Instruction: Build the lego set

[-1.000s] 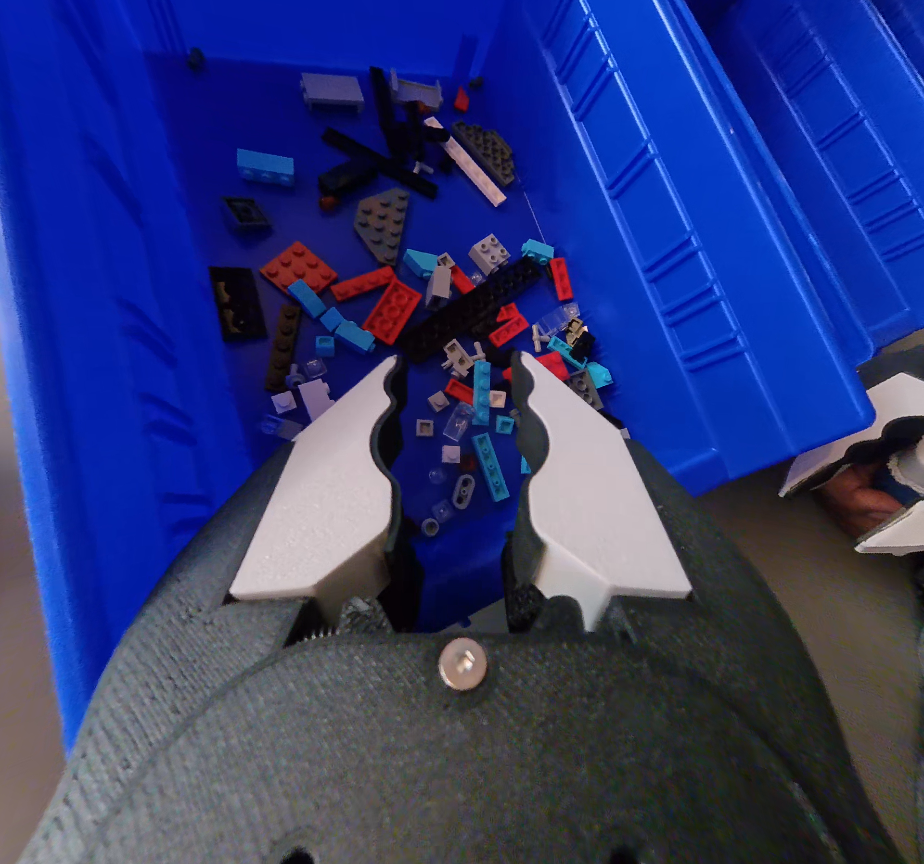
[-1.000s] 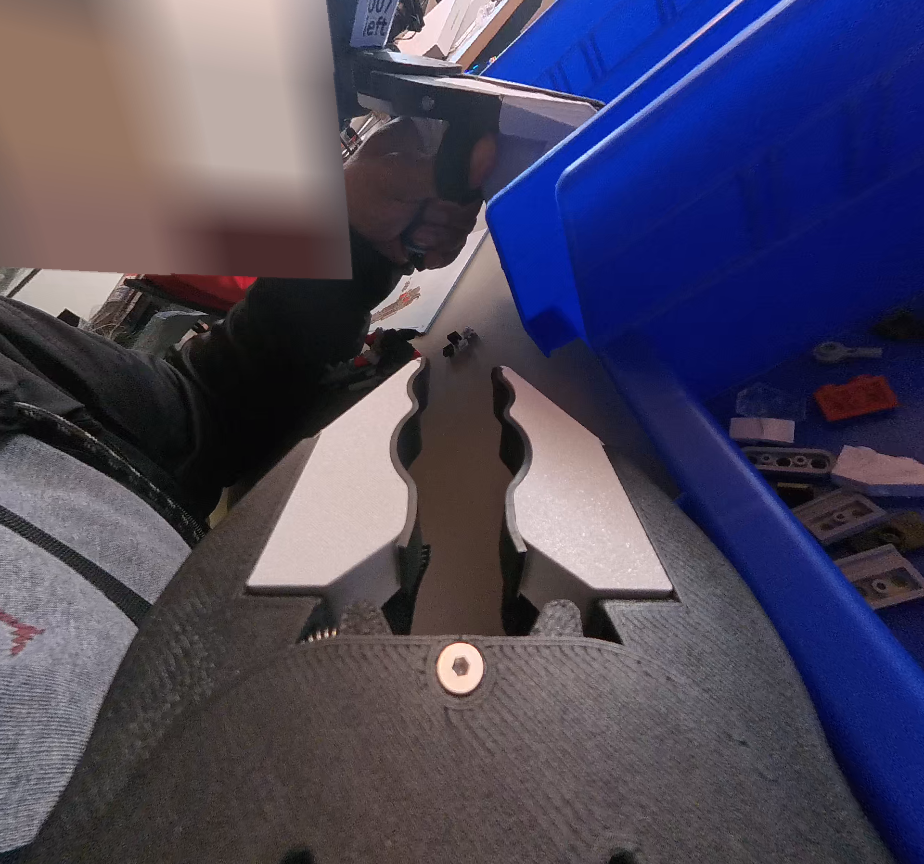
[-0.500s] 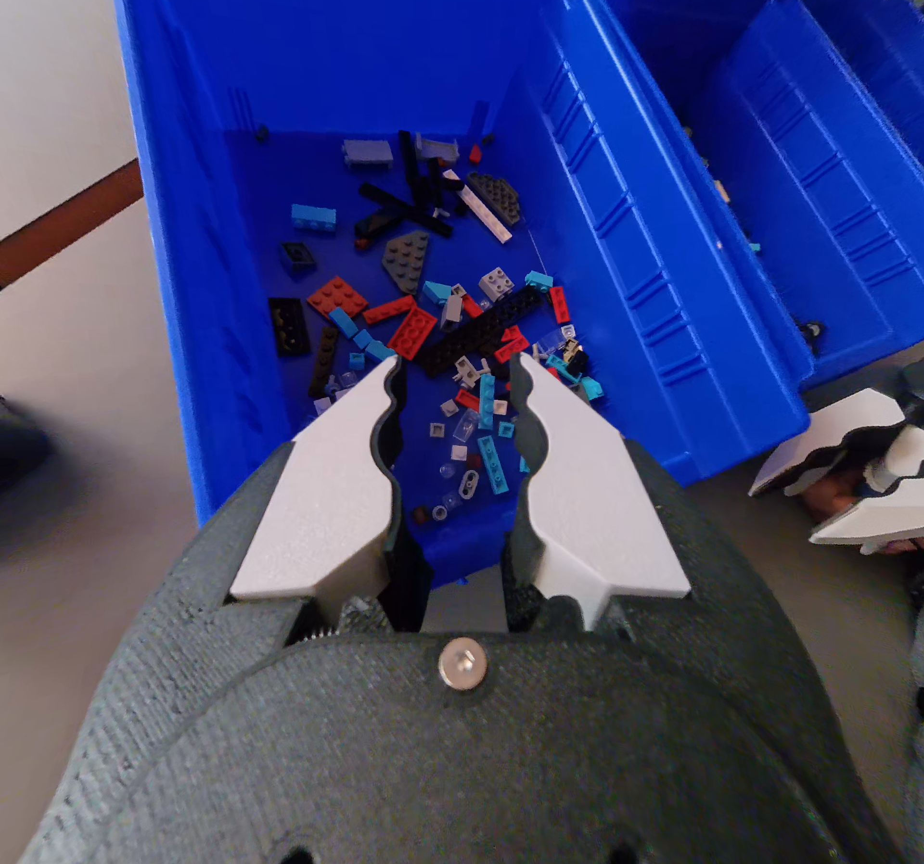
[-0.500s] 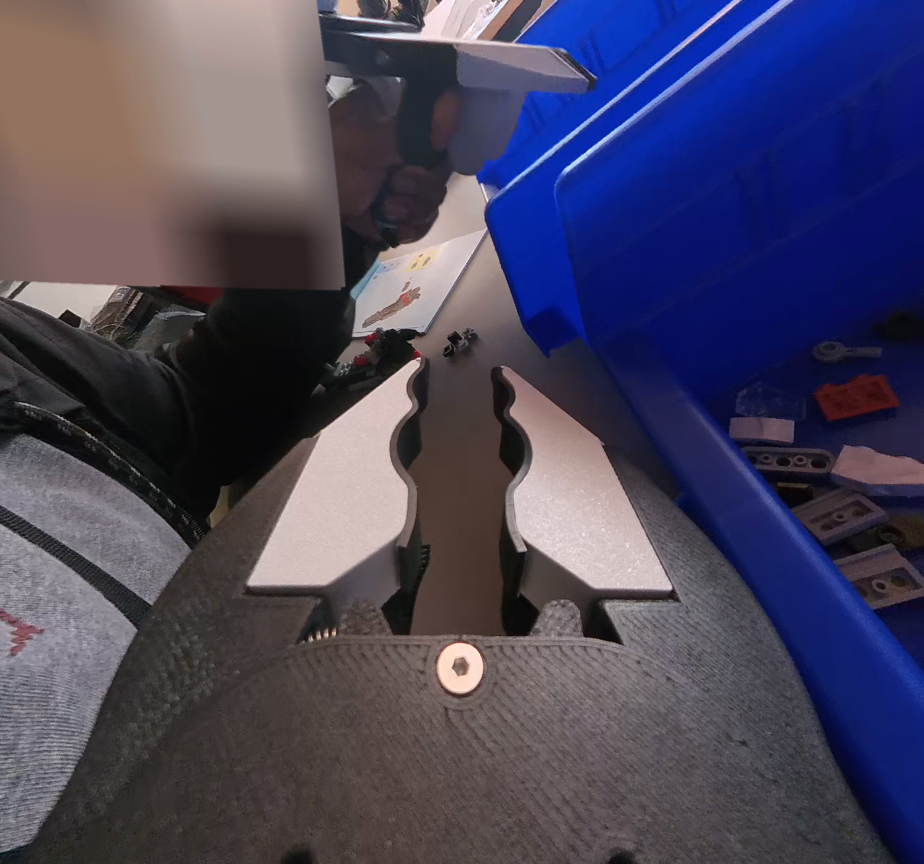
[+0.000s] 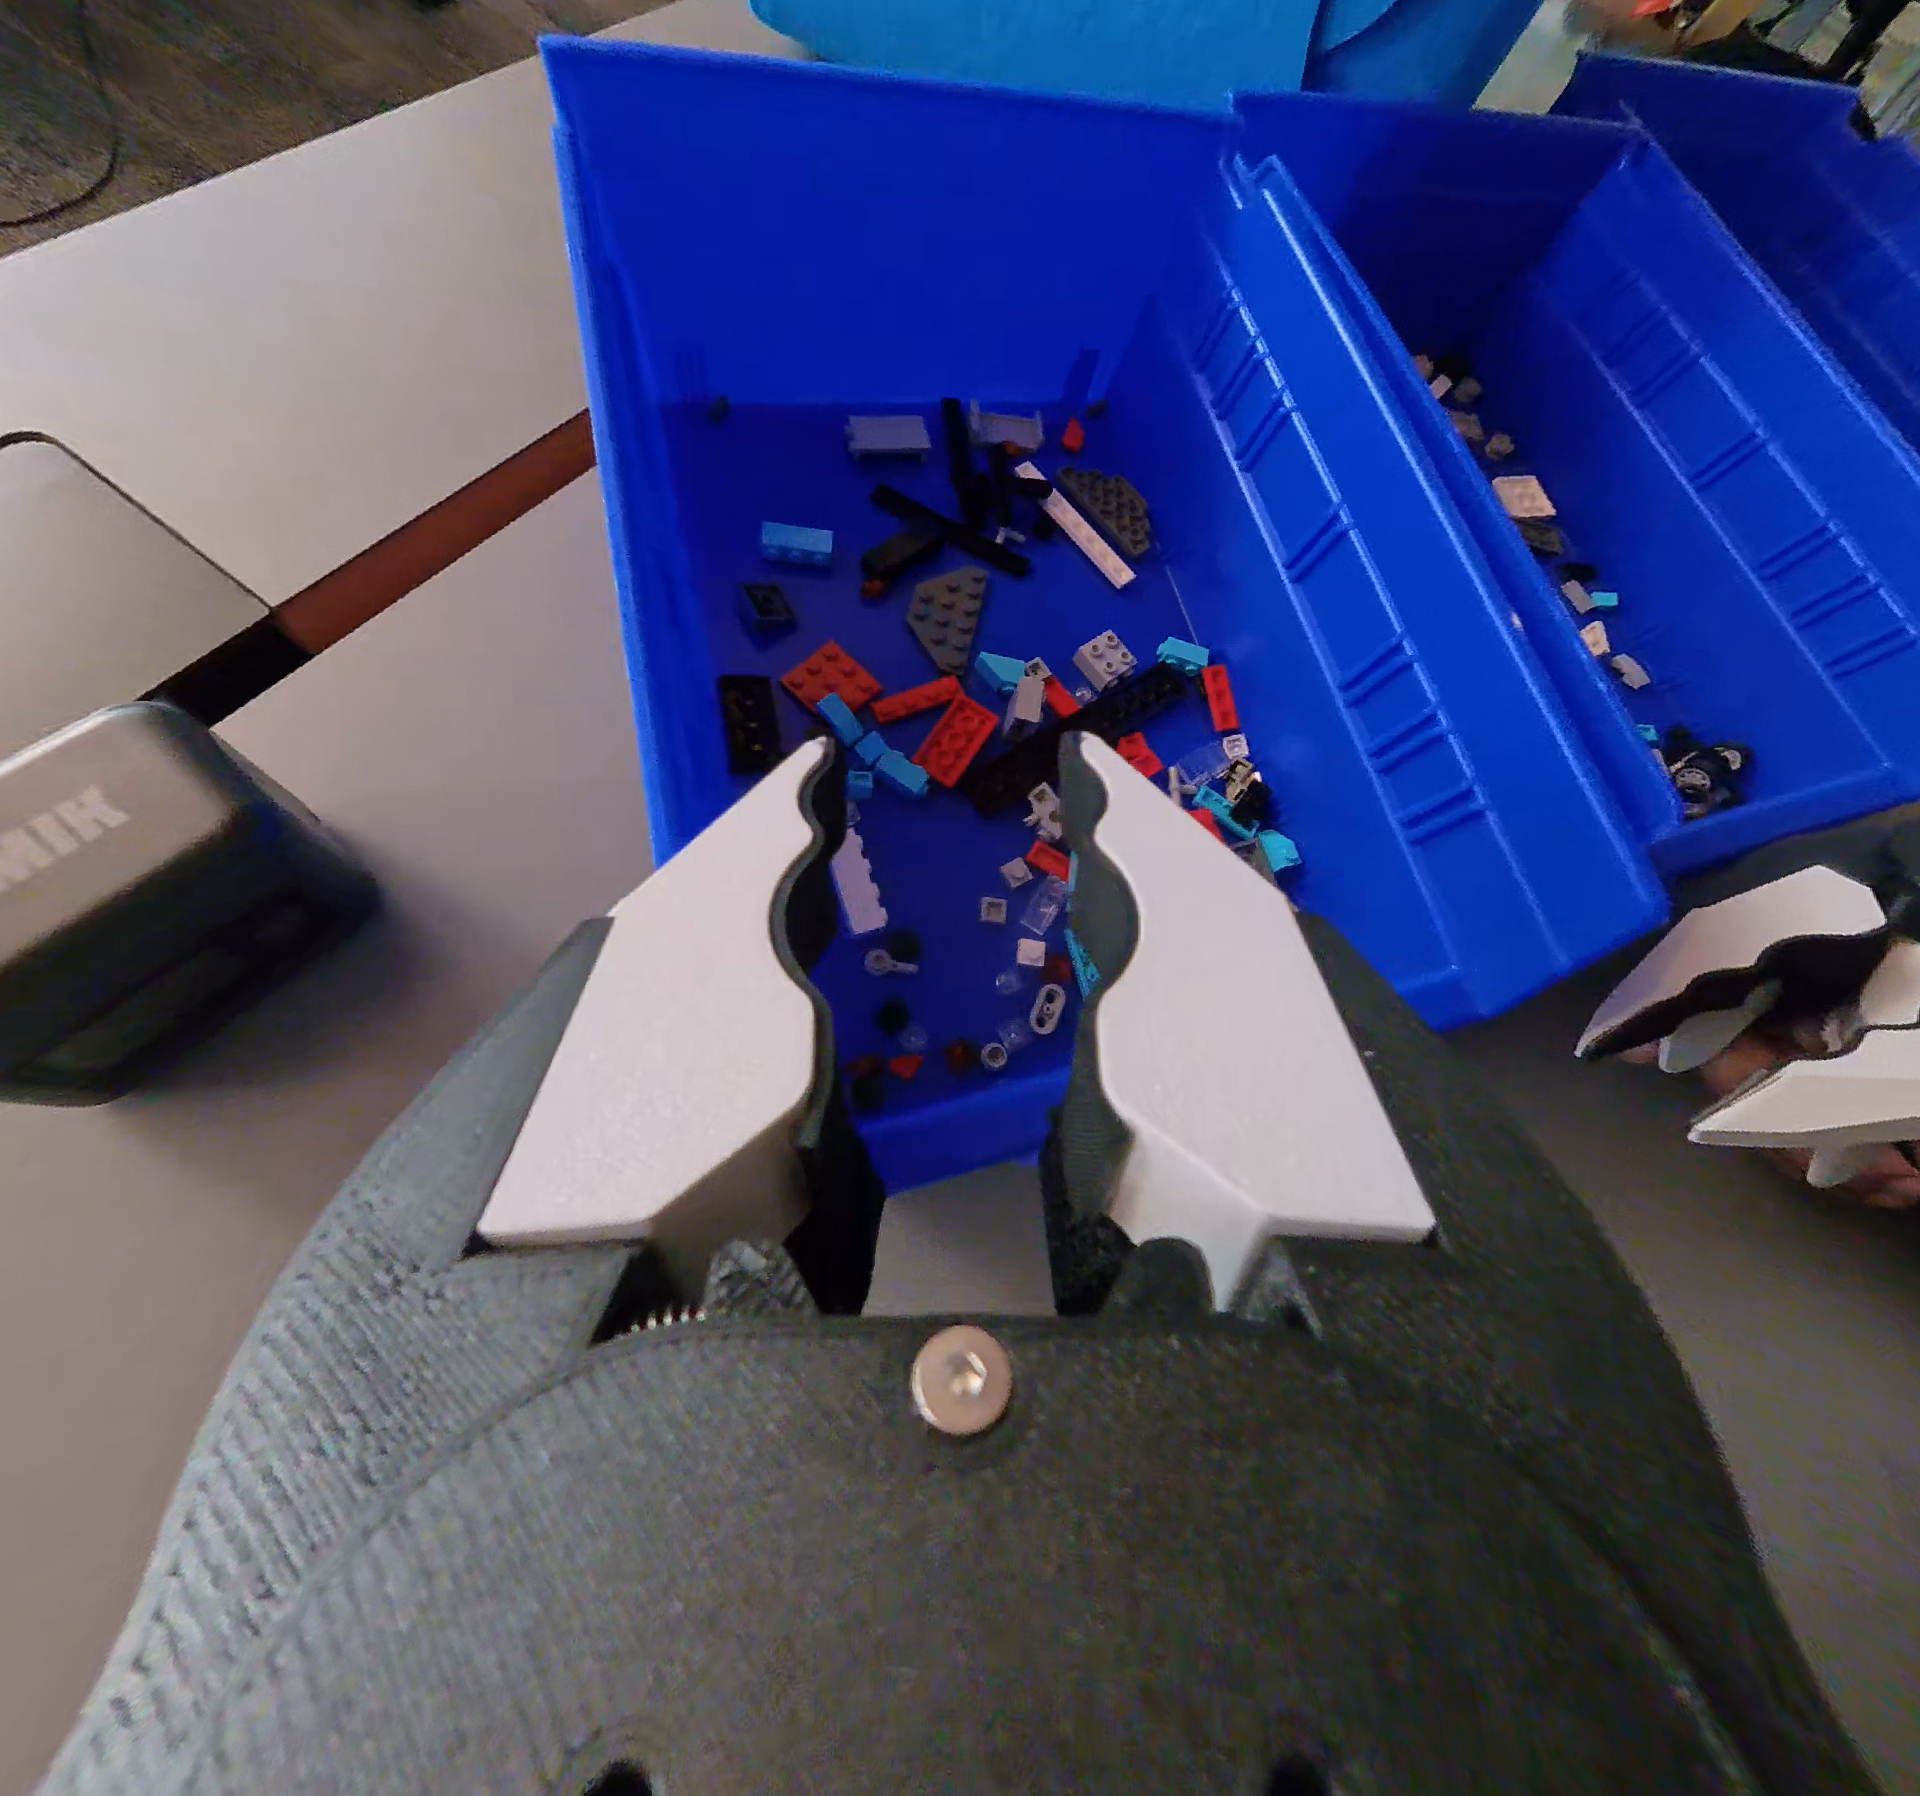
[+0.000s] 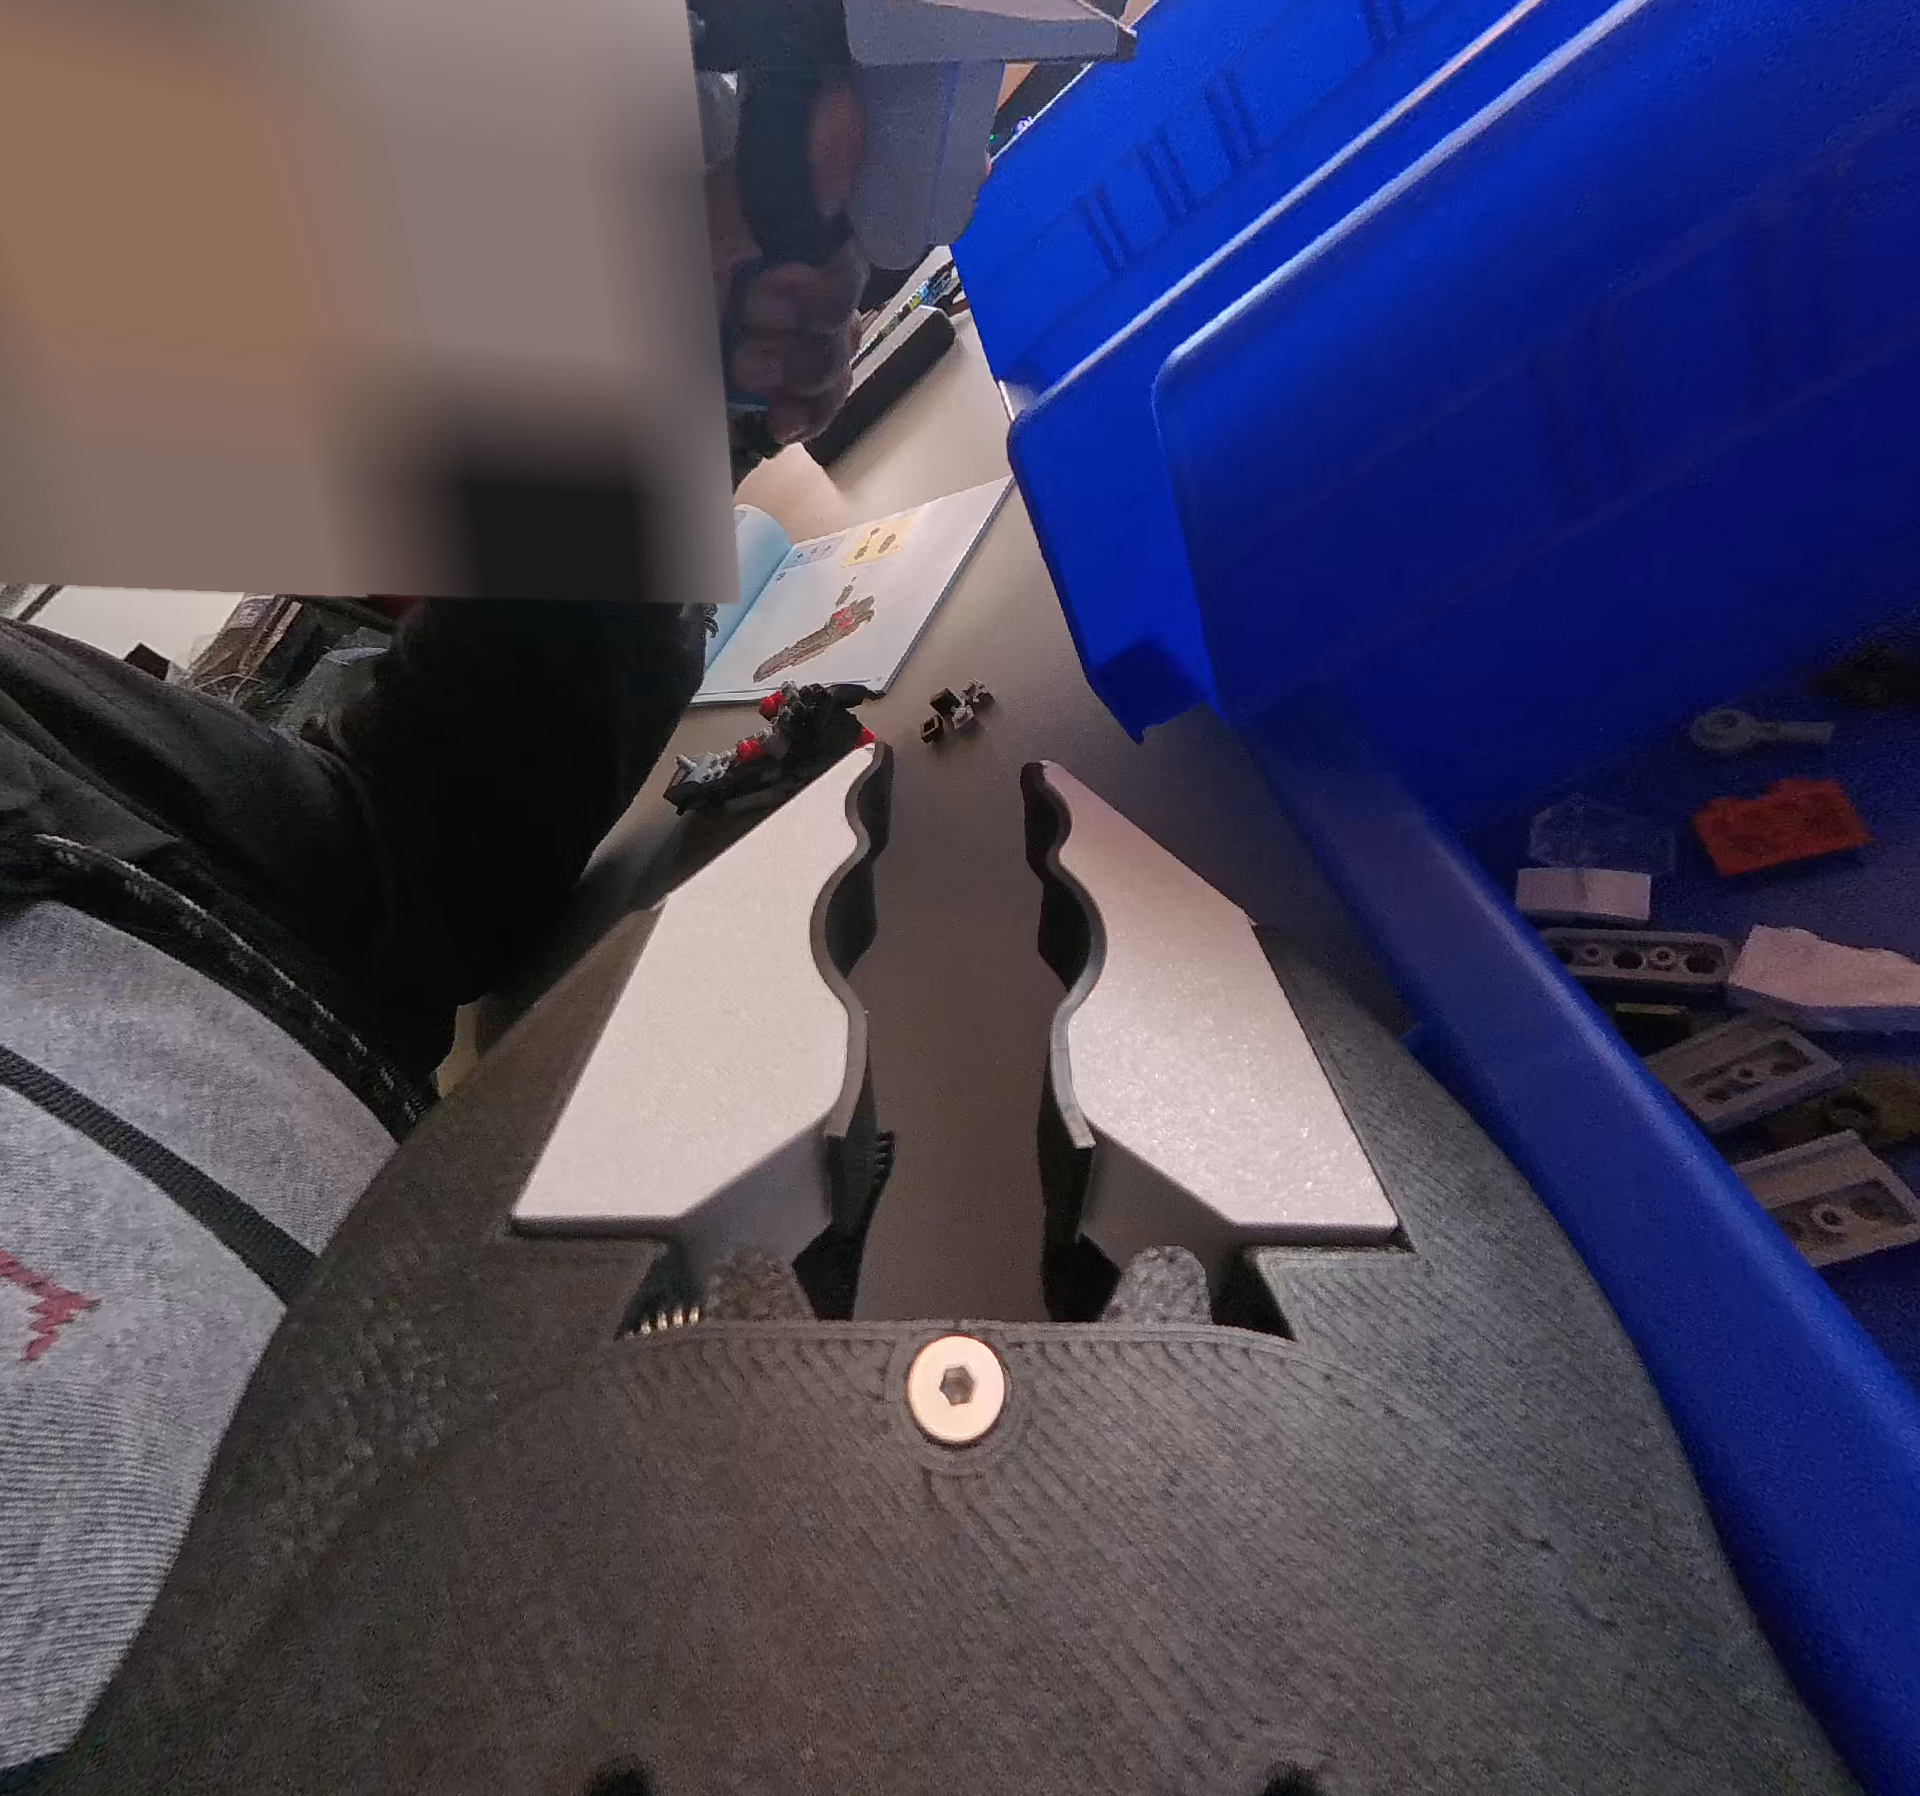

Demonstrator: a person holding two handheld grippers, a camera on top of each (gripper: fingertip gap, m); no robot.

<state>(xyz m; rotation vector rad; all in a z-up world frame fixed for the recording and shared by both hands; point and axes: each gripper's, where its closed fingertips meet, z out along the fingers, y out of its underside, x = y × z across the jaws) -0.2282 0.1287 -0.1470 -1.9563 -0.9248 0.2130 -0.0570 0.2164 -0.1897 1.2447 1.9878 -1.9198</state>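
Observation:
My left gripper (image 5: 948, 754) is open and empty, high above the near end of a blue bin (image 5: 883, 229) that holds several loose red, black, grey and light-blue lego pieces (image 5: 961, 738). My right gripper (image 6: 956, 770) is open and empty, low over the dark table. It also shows at the right edge of the left wrist view (image 5: 1766, 1029). Ahead of it on the table lie a partly built black and red lego model (image 6: 774, 744) and a small black and grey piece (image 6: 954, 710). The left gripper shows high up in the right wrist view (image 6: 966, 21).
A second blue bin (image 5: 1714, 375) with several small pieces stands to the right of the first. An open instruction booklet (image 6: 862, 593) lies beyond the model. A grey box (image 5: 135, 873) sits at the left on the table. A person's torso is close at the left (image 6: 156, 1071). The gap from one gripper's tips to the other's is roughly 20 centimetres.
My left gripper has risen and pulled back out of the bin, so the whole bin and table now show. My right gripper has stayed still and open.

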